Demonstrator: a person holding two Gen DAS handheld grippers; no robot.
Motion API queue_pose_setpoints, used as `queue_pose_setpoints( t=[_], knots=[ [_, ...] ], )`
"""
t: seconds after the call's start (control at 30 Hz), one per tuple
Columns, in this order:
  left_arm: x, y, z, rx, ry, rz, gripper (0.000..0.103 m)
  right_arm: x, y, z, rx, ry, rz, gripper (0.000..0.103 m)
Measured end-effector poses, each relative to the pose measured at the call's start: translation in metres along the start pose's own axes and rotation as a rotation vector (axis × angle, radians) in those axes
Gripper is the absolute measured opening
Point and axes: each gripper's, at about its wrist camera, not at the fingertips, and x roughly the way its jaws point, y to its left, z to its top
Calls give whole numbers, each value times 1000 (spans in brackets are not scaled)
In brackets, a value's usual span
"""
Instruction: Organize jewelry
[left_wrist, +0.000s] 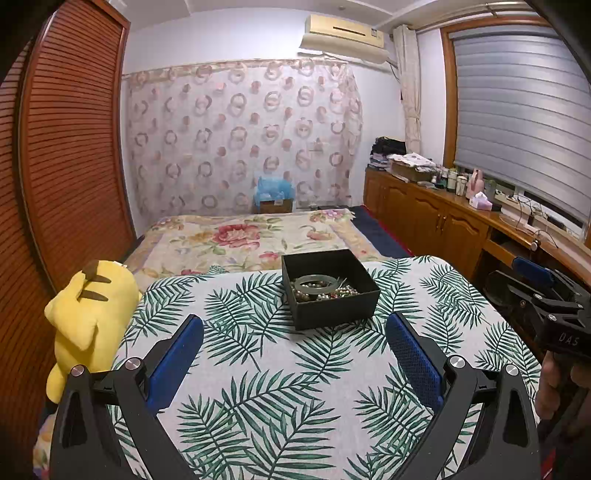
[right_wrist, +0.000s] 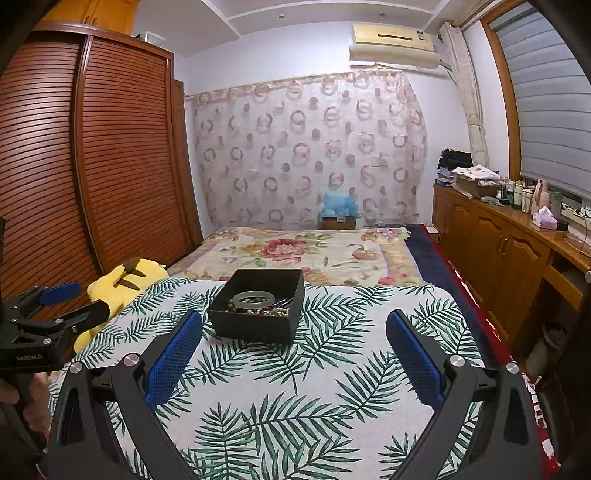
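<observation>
Left wrist view: left gripper (left_wrist: 295, 326) spread apart, nothing held.
Right gripper (right_wrist: 294, 325): likewise apart.
Box (left_wrist: 364, 295): bangle (left_wrist: 317, 283) and beads seemingly heaped unsorted.
Progress: sorting judged not yet begun.

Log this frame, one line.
left gripper open, empty | right gripper open, empty | jewelry in black box | no contact

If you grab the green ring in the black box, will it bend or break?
The green bangle looks like a rigid stone hoop, so probably stiff, not bendy. Its glossy surface may be slippery. It rests on loose beads, so it might shift when touched.
</observation>
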Motion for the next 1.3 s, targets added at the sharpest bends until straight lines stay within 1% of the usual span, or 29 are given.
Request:
queue_pose_setpoints(
  t=[0.4, 0.63, 1.3],
  knots=[
    [-2, 1, 1, -1, -4, 0, 95, 0, 0, -1, 0, 0, 1, 100],
    [-10, 3, 5, -2, -17, 3, 95, 0, -1, -1, 0, 0, 0, 100],
    [-11, 3, 3, -5, -17, 1, 95, 0, -1, -1, 0, -1, 2, 100]
  ],
)
